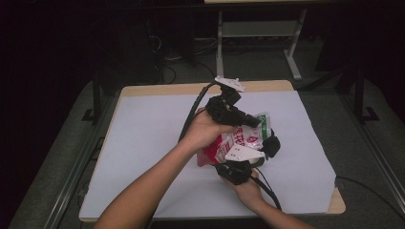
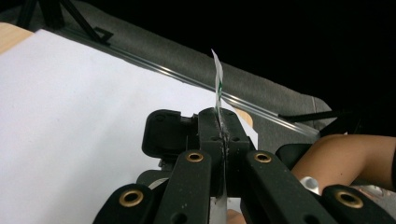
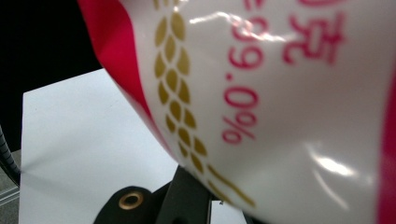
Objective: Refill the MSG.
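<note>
My left gripper [image 2: 219,135] has its jaws pressed together on the bag's [image 1: 239,140] thin top edge, which sticks up between them. My right gripper [image 1: 237,170] sits under the bag; its jaws are covered, so I cannot tell their spread. White table [image 1: 143,143] lies open to the left.

1. The left black two-jaw gripper [image 1: 248,119] carried a grey three-cornered plate on top and a thick black ribbed cable.
2. The right black two-jaw gripper [image 1: 248,160] bore a like plate, dotted with small screws.
3. Brass-ringed pivot holes marked the black linkage bars.
4. Both forearms were bare, without sleeves.
</note>
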Demonstrator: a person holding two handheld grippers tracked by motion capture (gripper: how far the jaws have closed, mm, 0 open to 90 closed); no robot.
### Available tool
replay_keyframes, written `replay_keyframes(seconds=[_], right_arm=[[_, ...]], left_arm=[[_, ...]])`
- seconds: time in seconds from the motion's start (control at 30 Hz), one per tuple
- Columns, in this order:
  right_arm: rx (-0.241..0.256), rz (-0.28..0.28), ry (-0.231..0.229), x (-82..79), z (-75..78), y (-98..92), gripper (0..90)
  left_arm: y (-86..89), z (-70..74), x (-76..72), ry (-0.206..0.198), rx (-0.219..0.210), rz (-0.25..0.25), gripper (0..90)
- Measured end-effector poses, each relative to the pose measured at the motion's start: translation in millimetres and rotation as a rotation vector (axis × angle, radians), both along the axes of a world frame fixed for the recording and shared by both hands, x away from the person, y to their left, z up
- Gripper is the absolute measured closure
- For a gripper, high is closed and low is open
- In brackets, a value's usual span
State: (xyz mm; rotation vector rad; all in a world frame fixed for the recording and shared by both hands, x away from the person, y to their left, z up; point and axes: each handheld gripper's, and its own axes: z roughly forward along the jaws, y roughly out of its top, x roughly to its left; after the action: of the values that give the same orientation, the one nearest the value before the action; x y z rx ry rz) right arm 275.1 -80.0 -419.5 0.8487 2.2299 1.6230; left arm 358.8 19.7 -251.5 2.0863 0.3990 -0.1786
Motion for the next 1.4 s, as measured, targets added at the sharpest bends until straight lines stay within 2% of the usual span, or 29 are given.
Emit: replay_keyframes(seconds=[0.33,0.5,0.57,0.7,0.93,1.23,1.4], right_arm=[[-0.001,0.002,0.004,1.1,1.3,0.0,90.0],[-0.006,0.001,0.009,2.1,1.0,0.9,90.0],[-0.009,-0.003,0.019,2.3,1.5,1.4,90.0],[-0.014,-0.006,0.03,3.1,2.6,1.2,90.0],[-0.052,-0.02,0.036,3.4,4.2,3.9,90.0],[-0.057,-0.026,0.047,3.4,8.3,1.7,90.0],[-0.069,-0.016,0.037,4.1,13.4,-5.1,90.0]], left_arm=[[24.6,4.7,-7.6,-0.007,-0.036,0.021,89.9],[33.7,5.0,-9.7,0.003,-0.05,0.029,90.0],[41.4,4.8,-10.1,0.007,-0.069,0.029,90.0],[52.0,4.7,-10.5,0.007,-0.082,0.028,90.0],[74.9,0.8,-11.5,0.001,-0.118,0.051,90.0],[104.2,-3.3,-10.2,-0.013,-0.154,0.079,89.9],[115.9,-8.4,-8.4,-0.018,-0.17,0.1,90.0]])
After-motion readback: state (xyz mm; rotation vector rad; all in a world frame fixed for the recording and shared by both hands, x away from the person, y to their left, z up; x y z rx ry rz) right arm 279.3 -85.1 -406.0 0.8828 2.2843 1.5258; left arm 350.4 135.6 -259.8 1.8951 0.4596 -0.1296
